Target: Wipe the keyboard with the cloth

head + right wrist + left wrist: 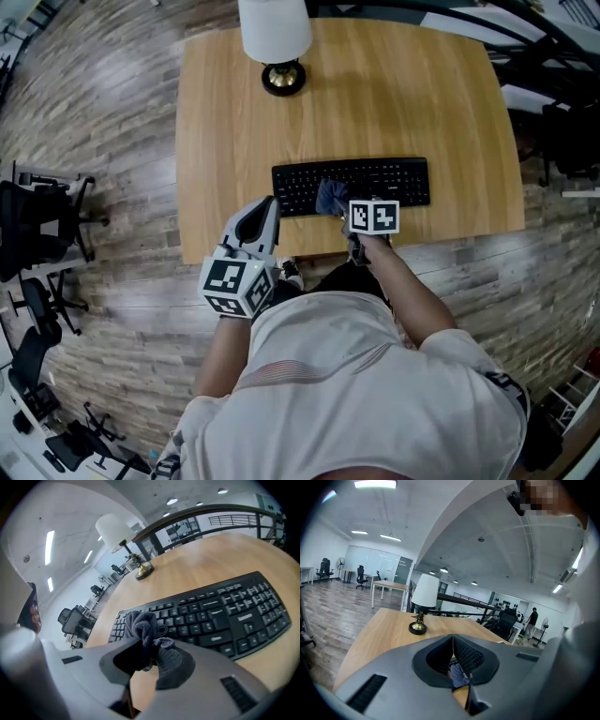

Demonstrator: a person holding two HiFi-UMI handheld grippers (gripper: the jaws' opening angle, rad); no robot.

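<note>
Light wooden surface (225, 112) in an open-plan office, with the person standing at its near edge. The right gripper (149, 656) has its fingers (176, 667) clamped on a dark blue-grey cloth (143, 625). The cloth bulges forward as a knotted wad and rests on the left-centre keys of the black keyboard (220, 616). In the head view the same cloth (330, 195) lies on the near rows of the keyboard (394, 178), just ahead of the right gripper (343, 212). The left gripper (453, 641) has its fingers pressed together on nothing. In the head view it (266, 208) hovers over the near edge of the surface, just beside the keyboard's left end, and does not appear to press on it. Judged risks: nothing visibly steadies the keyboard, so a firm sideways stroke could push it across the smooth wood. The cloth is bunched, so only a small part meets the keys, and a low pass could bring the hard fingers onto the keycaps. A snag between keys could also drag the wad out of the grip. Otherwise the surface carries only a white-shaded lamp (277, 37) on a brass base near the far edge, well apart from the keyboard. Around it lie a grey plank floor (112, 94), black office chairs (47, 216) at the left, dark railings, ceiling strip lights and a distant standing person (532, 620).
</note>
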